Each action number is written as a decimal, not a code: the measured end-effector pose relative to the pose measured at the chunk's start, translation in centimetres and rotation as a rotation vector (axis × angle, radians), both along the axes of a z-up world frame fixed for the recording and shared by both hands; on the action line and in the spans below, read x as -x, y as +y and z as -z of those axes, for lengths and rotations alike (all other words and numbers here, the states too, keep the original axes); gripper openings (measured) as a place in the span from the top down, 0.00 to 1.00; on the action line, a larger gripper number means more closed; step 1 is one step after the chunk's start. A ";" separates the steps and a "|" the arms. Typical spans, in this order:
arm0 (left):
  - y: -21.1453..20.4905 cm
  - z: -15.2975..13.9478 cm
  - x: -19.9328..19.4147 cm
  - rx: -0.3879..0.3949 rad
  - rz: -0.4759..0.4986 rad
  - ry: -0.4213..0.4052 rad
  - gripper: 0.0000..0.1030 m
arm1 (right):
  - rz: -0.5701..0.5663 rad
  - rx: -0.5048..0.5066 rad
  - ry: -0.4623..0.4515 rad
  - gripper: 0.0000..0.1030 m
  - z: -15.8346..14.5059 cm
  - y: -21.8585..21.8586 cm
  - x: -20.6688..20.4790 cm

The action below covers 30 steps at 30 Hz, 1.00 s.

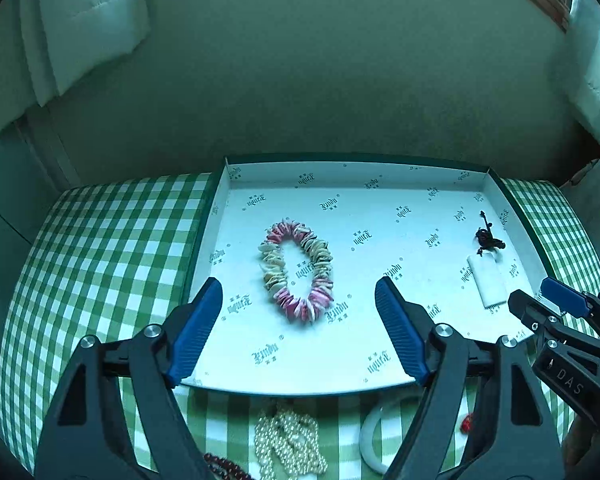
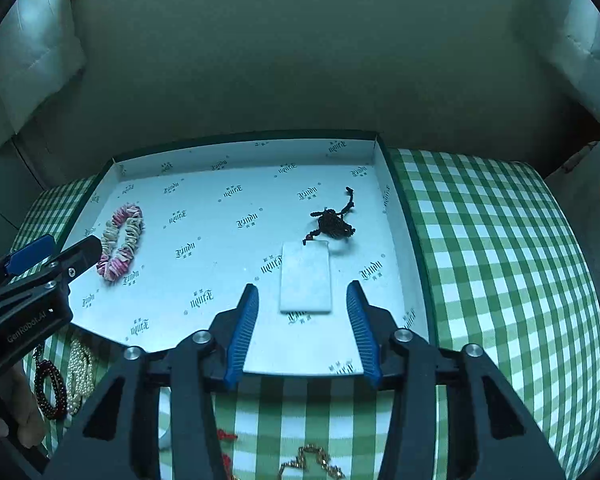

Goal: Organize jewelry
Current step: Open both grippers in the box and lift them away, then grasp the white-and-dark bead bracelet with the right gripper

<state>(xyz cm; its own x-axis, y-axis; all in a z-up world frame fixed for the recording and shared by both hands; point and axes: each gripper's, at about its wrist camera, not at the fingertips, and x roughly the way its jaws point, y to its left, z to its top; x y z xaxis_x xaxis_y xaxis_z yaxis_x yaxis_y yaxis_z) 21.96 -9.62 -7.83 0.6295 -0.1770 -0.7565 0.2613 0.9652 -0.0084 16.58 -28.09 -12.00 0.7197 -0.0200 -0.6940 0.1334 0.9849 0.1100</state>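
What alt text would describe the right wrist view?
The open right gripper hovers over a white printed tray holding a shell bracelet, a white tag and a dark beaded ornament, on a green checked cloth.

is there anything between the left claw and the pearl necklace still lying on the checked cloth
Nothing visible blocks it. The pearl necklace lies on the checked cloth just in front of the tray, below the open left claw, beside a white bangle.

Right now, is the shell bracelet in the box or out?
In. The shell bracelet lies flat on the box floor, its printed walls around it.
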 end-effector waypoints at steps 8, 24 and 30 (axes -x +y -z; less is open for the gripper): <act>5.8 -0.1 5.6 0.013 -0.077 0.044 0.22 | 0.033 -0.040 0.028 0.49 0.8 -1.9 5.8; 10.8 1.4 15.9 0.019 -0.146 0.121 0.22 | 0.006 -0.051 0.069 0.49 3.0 0.8 15.5; 10.6 1.3 17.3 0.013 -0.148 0.112 0.22 | -0.064 -0.040 0.074 0.49 3.5 4.0 16.3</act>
<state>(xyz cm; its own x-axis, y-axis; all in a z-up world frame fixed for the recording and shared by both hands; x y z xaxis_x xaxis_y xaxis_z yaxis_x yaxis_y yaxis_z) 4.63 0.97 -9.14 0.5612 -0.0988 -0.8218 0.1132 0.9927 -0.0420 0.33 -24.08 -15.54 0.6653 0.0527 -0.7447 0.0799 0.9867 0.1412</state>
